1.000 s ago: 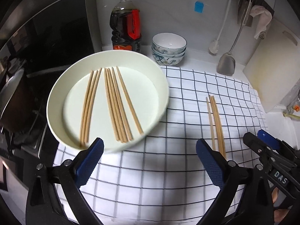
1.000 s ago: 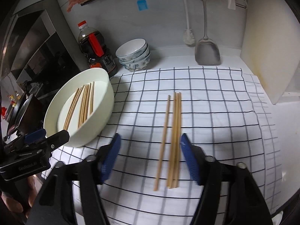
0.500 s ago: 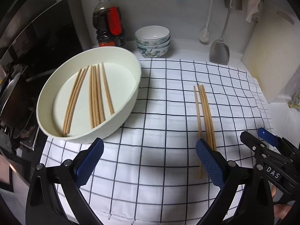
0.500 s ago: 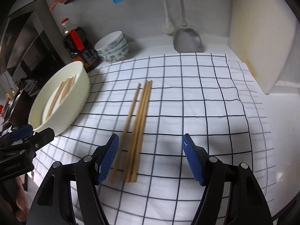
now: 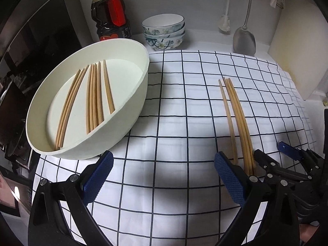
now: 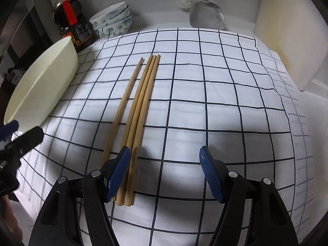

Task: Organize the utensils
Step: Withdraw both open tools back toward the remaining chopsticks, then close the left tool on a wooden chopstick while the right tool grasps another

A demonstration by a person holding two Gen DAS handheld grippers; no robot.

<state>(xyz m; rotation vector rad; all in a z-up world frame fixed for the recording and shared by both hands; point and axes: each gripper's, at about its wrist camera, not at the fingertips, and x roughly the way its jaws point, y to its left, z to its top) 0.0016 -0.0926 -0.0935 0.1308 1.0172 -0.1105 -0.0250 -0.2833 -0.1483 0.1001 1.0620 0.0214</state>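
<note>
Dim overhead light; soft claw shadows on the checked cloth (image 6: 205,94); fisheye-bent edges, dark corners

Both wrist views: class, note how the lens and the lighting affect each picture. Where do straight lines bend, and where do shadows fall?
Left wrist view: the checked cloth has grid lines that bow outward, the corners go black, and soft shadows lie before the left gripper. Right wrist view: the same bulge, the chopsticks look sharp, and a dark shadow sits between the open jaws of the right gripper.
</note>
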